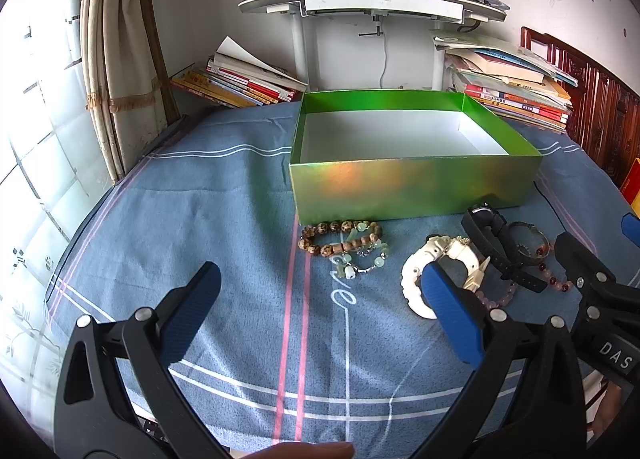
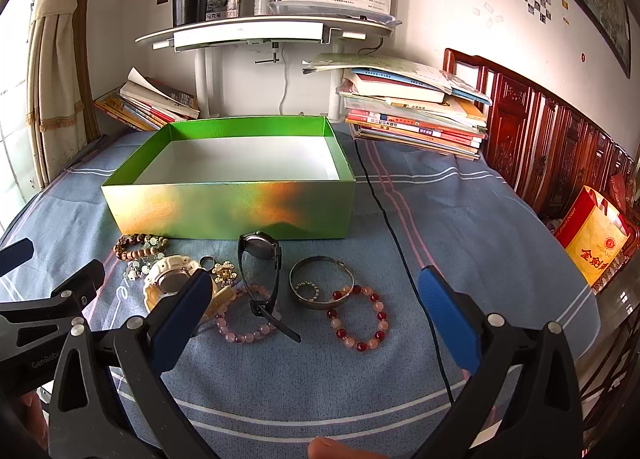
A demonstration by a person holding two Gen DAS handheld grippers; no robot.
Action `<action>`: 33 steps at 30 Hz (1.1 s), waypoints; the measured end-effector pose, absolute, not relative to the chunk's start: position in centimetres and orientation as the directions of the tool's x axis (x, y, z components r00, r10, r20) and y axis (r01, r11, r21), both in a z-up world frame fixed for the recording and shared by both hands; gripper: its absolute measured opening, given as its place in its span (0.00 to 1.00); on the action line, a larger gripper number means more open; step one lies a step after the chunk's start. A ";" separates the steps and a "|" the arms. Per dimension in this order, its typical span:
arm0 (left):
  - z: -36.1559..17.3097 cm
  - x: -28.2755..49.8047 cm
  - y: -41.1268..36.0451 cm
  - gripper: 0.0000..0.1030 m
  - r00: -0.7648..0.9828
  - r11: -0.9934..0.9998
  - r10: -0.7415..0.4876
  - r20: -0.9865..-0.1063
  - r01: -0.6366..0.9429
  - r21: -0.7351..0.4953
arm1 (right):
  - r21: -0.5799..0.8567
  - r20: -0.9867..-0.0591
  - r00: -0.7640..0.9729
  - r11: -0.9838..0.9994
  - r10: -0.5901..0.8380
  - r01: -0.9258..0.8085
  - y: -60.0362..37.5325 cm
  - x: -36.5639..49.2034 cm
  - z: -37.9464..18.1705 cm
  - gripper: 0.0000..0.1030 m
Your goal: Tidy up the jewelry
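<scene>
An open green box point(image 1: 412, 183) point(image 2: 224, 211) with a white inside stands on the blue cloth, nothing visible in it. In front of it lie a brown bead bracelet point(image 1: 340, 237) point(image 2: 138, 245), a pale green bead piece point(image 1: 362, 259), a white watch point(image 1: 440, 271) point(image 2: 170, 279), a black watch point(image 1: 500, 243) point(image 2: 260, 271), a metal bangle point(image 2: 322, 283), a red-and-pink bead bracelet point(image 2: 358, 319) and a pink bead bracelet point(image 2: 244, 323). My left gripper point(image 1: 320, 279) hovers open just short of the brown bracelet. My right gripper point(image 2: 314, 287) is open near the bangle.
Stacks of books point(image 1: 240, 83) point(image 2: 416, 111) lie behind the box under a white shelf point(image 2: 264, 31). A black cable point(image 2: 400, 251) runs across the cloth to the right. A carved wooden headboard point(image 2: 552, 155) and a red-yellow bag point(image 2: 596, 239) stand at the right.
</scene>
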State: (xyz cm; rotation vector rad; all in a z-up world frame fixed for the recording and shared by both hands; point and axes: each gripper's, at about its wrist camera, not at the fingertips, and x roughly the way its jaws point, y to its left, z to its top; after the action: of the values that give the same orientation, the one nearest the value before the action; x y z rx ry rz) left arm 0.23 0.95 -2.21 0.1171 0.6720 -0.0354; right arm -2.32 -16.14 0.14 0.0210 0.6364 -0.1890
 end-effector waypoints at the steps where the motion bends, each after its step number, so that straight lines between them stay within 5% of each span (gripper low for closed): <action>1: -2.0 0.3 0.9 0.96 0.782 0.993 0.005 -0.624 0.071 0.096 | -0.039 -0.593 0.787 0.983 -0.169 0.182 -16.1 -2.3 0.1 0.98; 33: -1.8 0.5 0.6 0.96 0.770 0.993 0.009 -0.638 0.071 0.099 | -0.038 -0.596 0.785 0.983 -0.168 0.181 -16.2 -2.4 0.2 0.98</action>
State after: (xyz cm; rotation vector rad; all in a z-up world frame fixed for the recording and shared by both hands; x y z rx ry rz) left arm 0.46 0.64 -1.79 0.1200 0.6921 -0.0340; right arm -2.39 -16.24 0.21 0.0214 0.6409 -0.1886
